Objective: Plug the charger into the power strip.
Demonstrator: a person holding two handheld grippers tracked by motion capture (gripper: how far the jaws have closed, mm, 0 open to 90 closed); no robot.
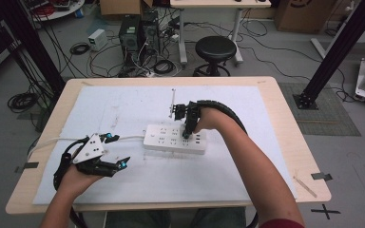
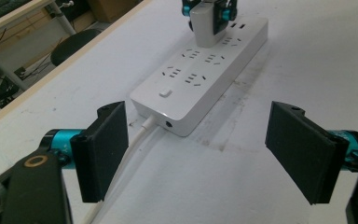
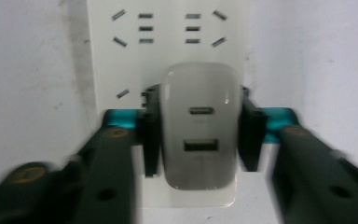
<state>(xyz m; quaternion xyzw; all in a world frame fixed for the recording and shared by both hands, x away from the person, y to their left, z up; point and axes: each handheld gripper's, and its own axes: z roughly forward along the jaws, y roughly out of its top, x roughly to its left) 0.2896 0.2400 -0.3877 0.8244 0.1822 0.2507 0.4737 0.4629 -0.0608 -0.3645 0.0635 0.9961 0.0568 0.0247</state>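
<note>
White plastic is catching the light in the high view: the power strip (image 1: 175,138) is lying mid-table on the pale mat (image 1: 123,109), and your right gripper (image 1: 187,134) is pointing down onto it while your left gripper (image 1: 116,151) is resting to the strip's left. In the left gripper view, your jaws are standing wide with nothing between them, facing the strip's cable (image 2: 135,144) end. In the right gripper view, the charger (image 3: 200,135) is sitting plugged into the strip, and your jaws are flanking its sides; whether the pads are pressing is unclear.
</note>
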